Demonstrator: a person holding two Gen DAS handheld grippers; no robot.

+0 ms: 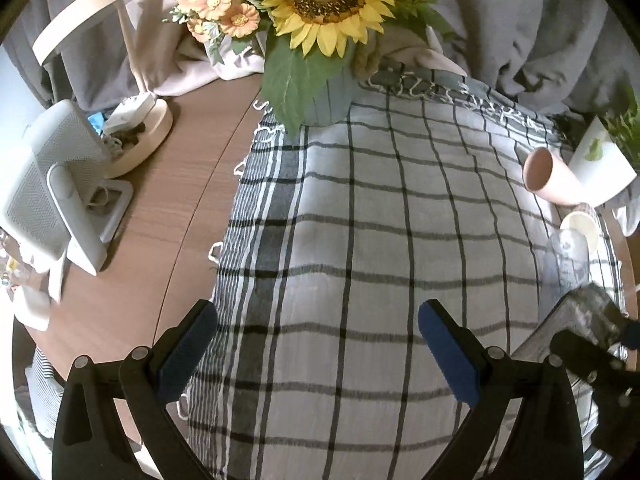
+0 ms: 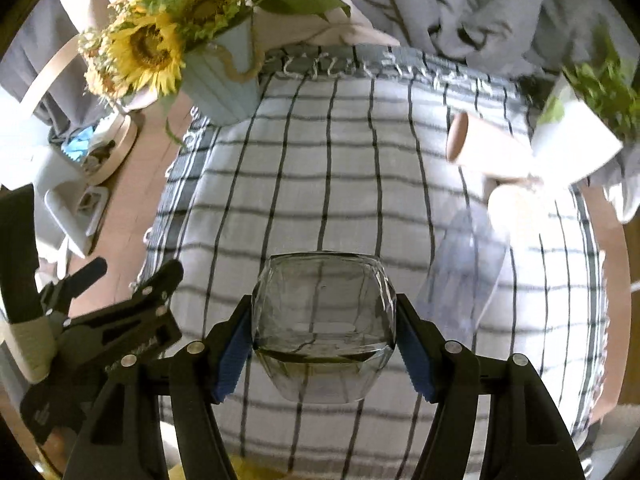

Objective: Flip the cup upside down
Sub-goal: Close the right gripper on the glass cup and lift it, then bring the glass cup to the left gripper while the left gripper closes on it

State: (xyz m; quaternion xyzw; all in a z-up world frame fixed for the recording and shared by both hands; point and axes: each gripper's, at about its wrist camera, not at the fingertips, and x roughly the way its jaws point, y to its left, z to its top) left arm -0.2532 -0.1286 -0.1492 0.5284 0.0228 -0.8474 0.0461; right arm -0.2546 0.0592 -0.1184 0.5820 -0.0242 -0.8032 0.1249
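Right gripper (image 2: 324, 334) pinches glass cup (image 2: 324, 320) above checked cloth (image 2: 320, 184), seemingly tilted; left gripper (image 1: 318, 332) spread, empty.

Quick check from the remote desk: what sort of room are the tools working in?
Probably a home dining or living space: a round wooden table under a checked cloth, a sunflower vase, grey curtains. The right tool grips a glass cup.
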